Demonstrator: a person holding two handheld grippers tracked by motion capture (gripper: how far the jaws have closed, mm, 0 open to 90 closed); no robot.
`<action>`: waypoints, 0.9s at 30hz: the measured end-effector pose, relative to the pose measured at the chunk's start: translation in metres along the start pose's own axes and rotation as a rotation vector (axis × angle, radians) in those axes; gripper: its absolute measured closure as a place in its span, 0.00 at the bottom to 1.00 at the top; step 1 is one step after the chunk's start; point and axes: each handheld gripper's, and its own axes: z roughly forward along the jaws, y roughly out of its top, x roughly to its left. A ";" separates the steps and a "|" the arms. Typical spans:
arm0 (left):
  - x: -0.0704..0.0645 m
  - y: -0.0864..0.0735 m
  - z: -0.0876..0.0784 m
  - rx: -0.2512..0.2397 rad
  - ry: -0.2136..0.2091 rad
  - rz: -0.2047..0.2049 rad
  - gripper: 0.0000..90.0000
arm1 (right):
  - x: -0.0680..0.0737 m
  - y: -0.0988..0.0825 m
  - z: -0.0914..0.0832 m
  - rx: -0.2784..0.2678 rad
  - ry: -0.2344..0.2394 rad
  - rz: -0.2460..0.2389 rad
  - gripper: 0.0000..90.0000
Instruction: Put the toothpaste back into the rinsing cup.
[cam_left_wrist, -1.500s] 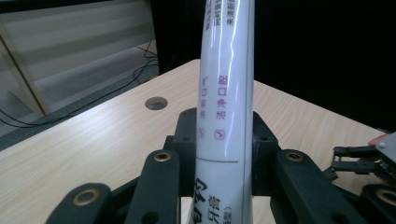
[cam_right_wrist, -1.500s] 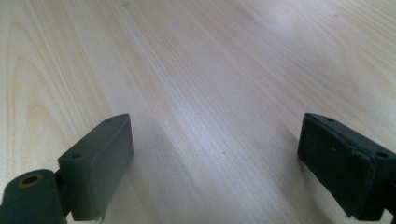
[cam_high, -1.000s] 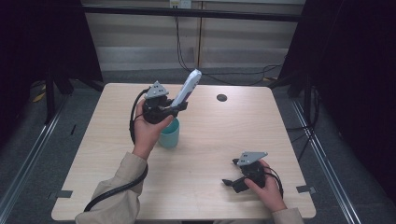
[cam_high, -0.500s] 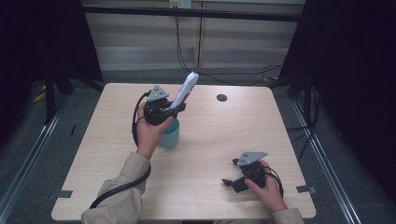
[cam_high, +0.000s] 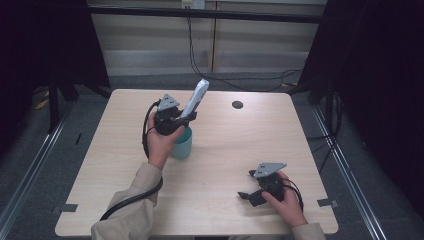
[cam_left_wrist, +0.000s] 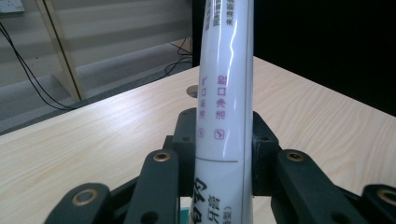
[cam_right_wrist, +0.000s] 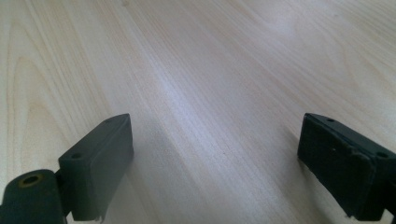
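Above the small teal plastic cup (cam_high: 182, 143), which stood on the pale wood-grain surface (cam_high: 225, 150), the left claw (cam_high: 181, 116) held a long white squeeze tube with purple print (cam_high: 195, 98), its jaws clamped on the tube's lower part. The tube leaned up and away from the cup, its lower end just over the cup's mouth; whether it had entered the cup could not be told. The right claw (cam_high: 243, 195) rested on the surface well to the near right of the cup, jaws wide apart on nothing.

Risks, as judged:
- Tube tilted; lowering it at that angle could catch the cup's rim and tip the light cup.
- Glossy tube could slip through the pads.
- Tall tube in a short cup might topple it on release.
- No second claw steadying the cup.
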 end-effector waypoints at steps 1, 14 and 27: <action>0.001 -0.001 0.001 -0.004 -0.002 -0.002 0.78 | 0.000 0.000 0.000 0.000 0.000 0.000 0.11; -0.001 -0.010 0.008 0.008 0.008 -0.010 0.78 | 0.000 0.000 0.000 -0.001 0.000 0.001 0.11; 0.000 -0.019 0.010 0.017 0.016 -0.020 0.78 | 0.000 0.000 0.000 0.000 0.000 0.002 0.11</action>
